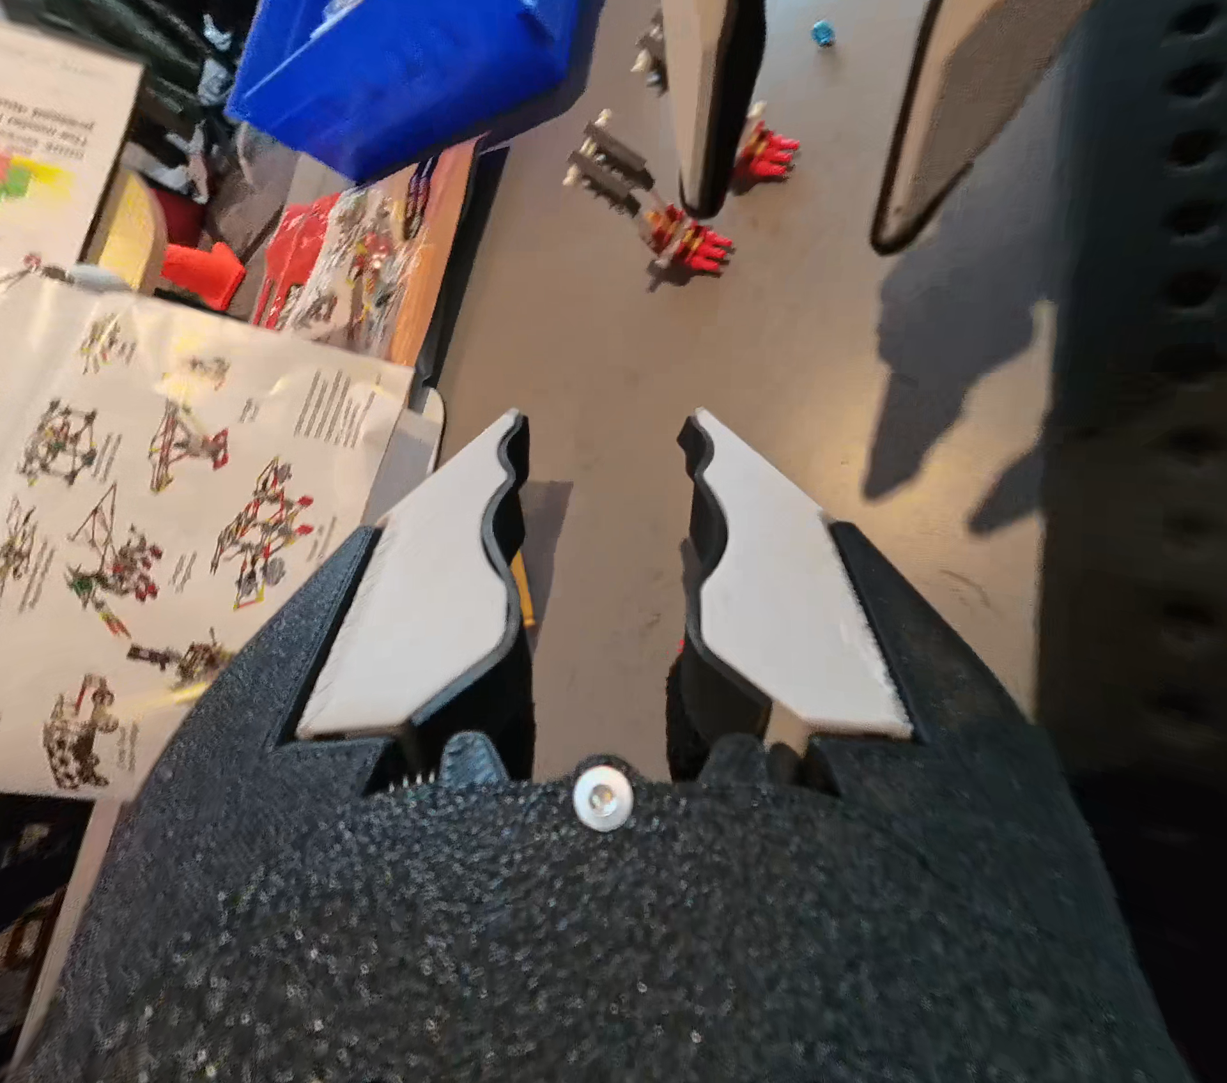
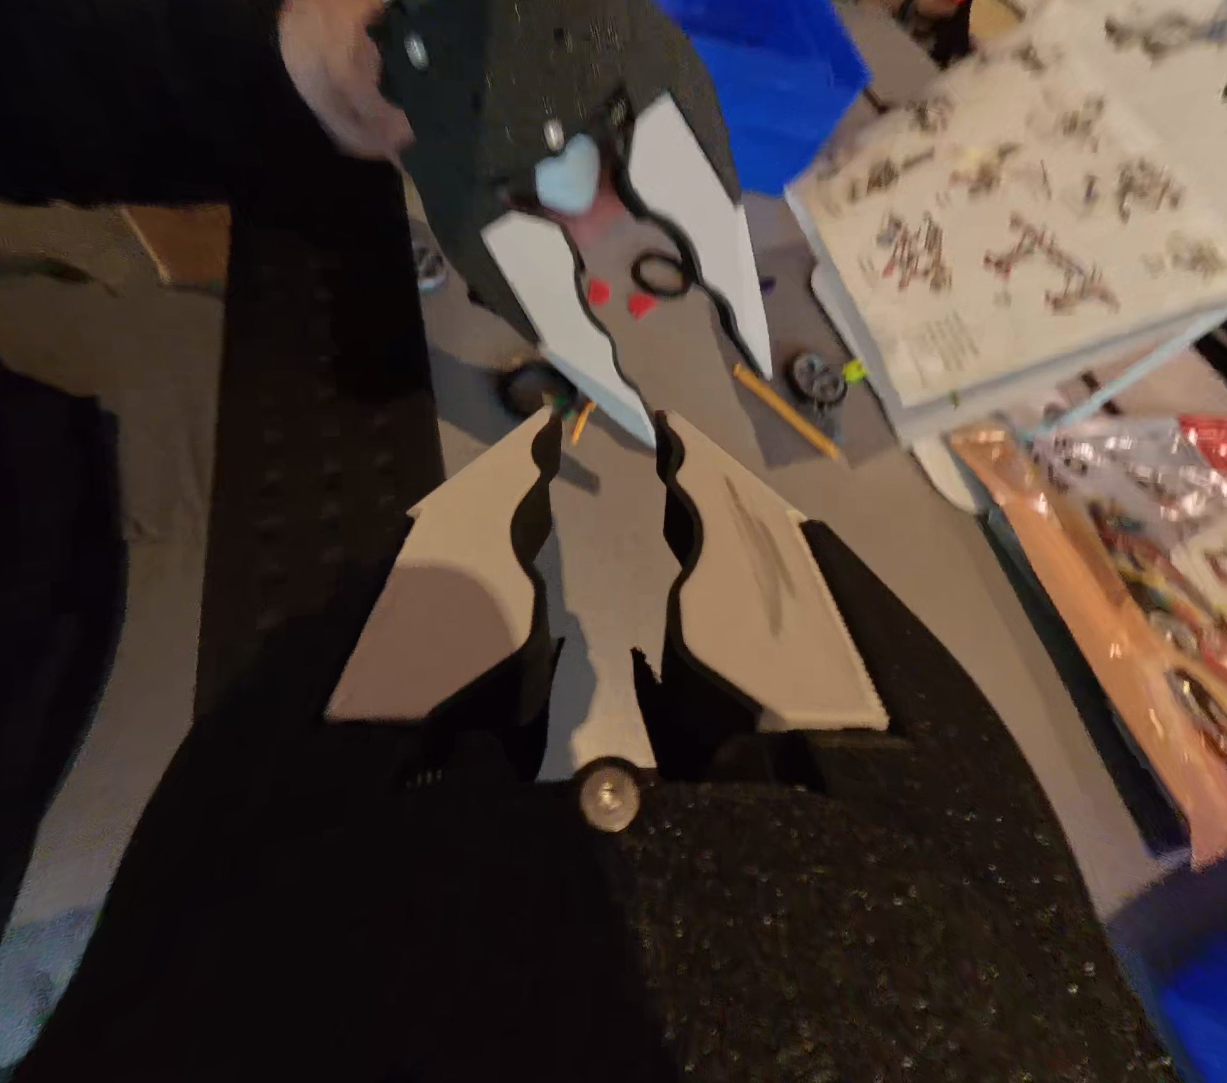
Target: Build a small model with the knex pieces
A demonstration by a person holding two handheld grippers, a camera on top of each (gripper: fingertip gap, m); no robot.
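Both tongs hang released and empty above the grey tabletop (image 1: 597,334). Left gripper (image 1: 603,427), its white fingers parted, hovers just right of the white printed instruction sheet of model drawings (image 1: 166,507). Beyond that sheet sits the blue plastic bin holding a clear bag (image 1: 425,35). Right of the bin lie small black-and-red rod-and-connector pieces (image 1: 664,215), with the right gripper (image 1: 797,215) poised over them, fingers apart. From the right wrist view, the right gripper (image 2: 607,420) nearly meets the left gripper (image 2: 704,400), held by a hand (image 2: 332,68); a yellow rod (image 2: 787,410) and black rubber ring (image 2: 657,274) lie left of the sheet (image 2: 996,228).
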